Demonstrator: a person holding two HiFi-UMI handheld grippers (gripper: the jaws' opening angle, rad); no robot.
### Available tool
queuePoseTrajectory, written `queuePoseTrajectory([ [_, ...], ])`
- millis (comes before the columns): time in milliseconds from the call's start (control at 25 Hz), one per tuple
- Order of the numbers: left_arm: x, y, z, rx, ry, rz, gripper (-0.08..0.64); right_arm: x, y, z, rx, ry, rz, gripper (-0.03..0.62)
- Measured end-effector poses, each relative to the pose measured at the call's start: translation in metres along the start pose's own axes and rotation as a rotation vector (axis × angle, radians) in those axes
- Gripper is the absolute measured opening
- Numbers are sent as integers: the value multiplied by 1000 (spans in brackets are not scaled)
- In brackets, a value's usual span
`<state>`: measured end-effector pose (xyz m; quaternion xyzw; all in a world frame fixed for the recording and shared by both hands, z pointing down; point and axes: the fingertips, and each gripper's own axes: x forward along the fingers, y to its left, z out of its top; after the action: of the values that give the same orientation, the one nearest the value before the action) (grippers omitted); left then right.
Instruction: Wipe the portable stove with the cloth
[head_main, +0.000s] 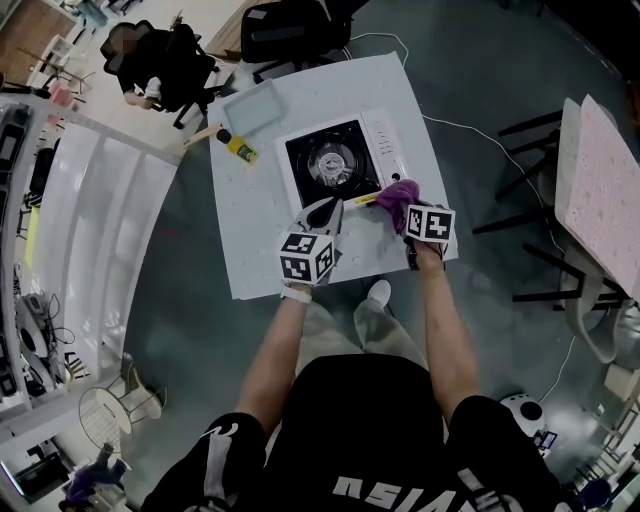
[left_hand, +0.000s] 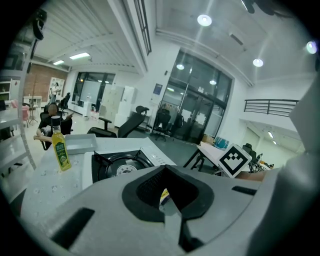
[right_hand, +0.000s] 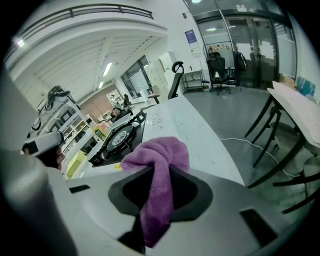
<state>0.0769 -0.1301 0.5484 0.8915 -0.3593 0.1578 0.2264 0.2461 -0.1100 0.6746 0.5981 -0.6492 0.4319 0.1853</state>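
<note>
The portable stove (head_main: 335, 160), white with a black burner top, stands in the middle of the white table (head_main: 260, 235). My right gripper (head_main: 408, 218) is shut on a purple cloth (head_main: 398, 198) at the stove's near right corner. In the right gripper view the cloth (right_hand: 159, 165) hangs bunched between the jaws, with the stove (right_hand: 120, 137) beyond on the left. My left gripper (head_main: 327, 213) hovers at the stove's near edge, jaws shut with nothing between them. The stove's burner (left_hand: 120, 166) lies just ahead in the left gripper view.
A yellow bottle (head_main: 238, 147) and a shallow grey tray (head_main: 252, 108) stand on the table left of the stove and behind it. Office chairs (head_main: 285, 35) and a seated person (head_main: 150, 60) are beyond the table. Another table (head_main: 600, 190) stands to the right.
</note>
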Motion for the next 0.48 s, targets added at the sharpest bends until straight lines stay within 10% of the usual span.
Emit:
queuePoseTrajectory([
  [480, -9, -5, 10, -8, -37, 46, 6, -18, -35, 15, -8, -25, -33, 87],
])
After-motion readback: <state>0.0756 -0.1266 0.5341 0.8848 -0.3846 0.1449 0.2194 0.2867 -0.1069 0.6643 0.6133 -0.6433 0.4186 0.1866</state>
